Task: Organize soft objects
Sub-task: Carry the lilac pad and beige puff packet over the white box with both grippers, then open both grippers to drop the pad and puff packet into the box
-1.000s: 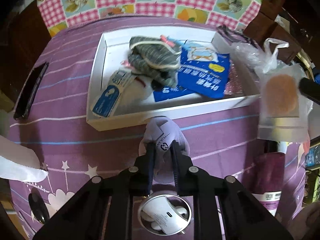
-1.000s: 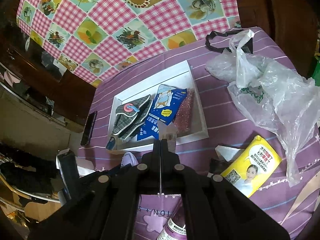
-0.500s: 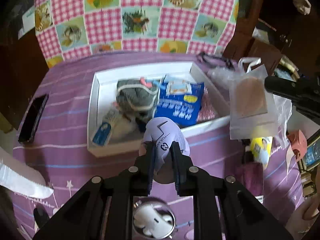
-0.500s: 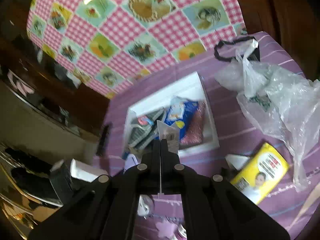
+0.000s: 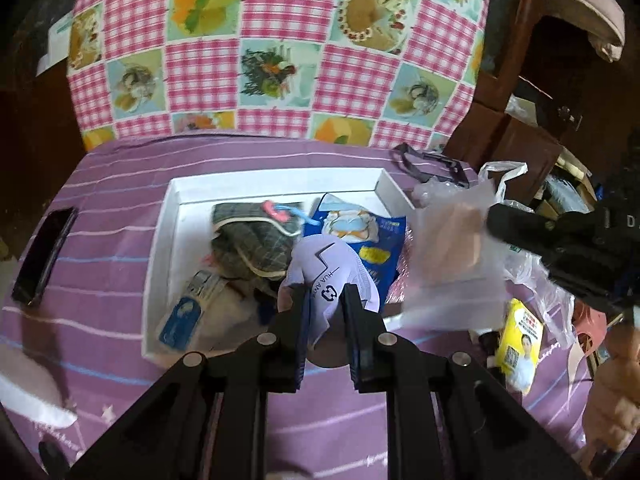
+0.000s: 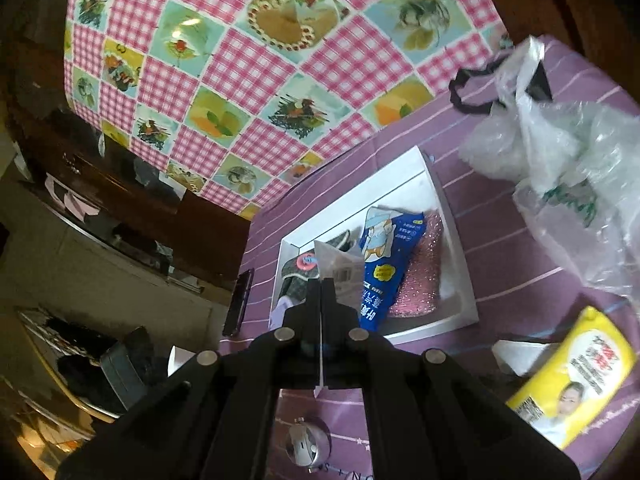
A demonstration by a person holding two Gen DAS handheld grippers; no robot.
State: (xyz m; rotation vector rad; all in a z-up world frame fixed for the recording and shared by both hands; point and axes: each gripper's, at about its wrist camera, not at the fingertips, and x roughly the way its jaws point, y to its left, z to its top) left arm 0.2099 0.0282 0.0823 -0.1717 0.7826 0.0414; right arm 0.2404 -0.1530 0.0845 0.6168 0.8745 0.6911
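My left gripper (image 5: 325, 292) is shut on a lavender sock (image 5: 330, 266) and holds it above the near edge of the white tray (image 5: 162, 240). The tray holds a grey plaid pouch (image 5: 250, 248), a blue packet (image 5: 376, 240), a pink sparkly sponge (image 6: 420, 276) and a small blue-labelled pack (image 5: 186, 312). My right gripper (image 6: 322, 286) is shut on a clear plastic pouch (image 5: 452, 264) with a tan pad inside, held over the tray's right side. The pouch also shows in the right wrist view (image 6: 340, 272), edge on.
A black phone (image 5: 44, 256) lies left of the tray on the purple cloth. A crumpled plastic bag (image 6: 568, 184) and a yellow wipes pack (image 6: 576, 372) lie to the right. A round metal thing (image 6: 306, 444) sits near me. A checked pink cloth (image 5: 272, 48) hangs behind.
Both grippers have risen and moved forward over the tray. The sock now hangs above the tray's front edge, and the clear pouch has moved left toward the tray.
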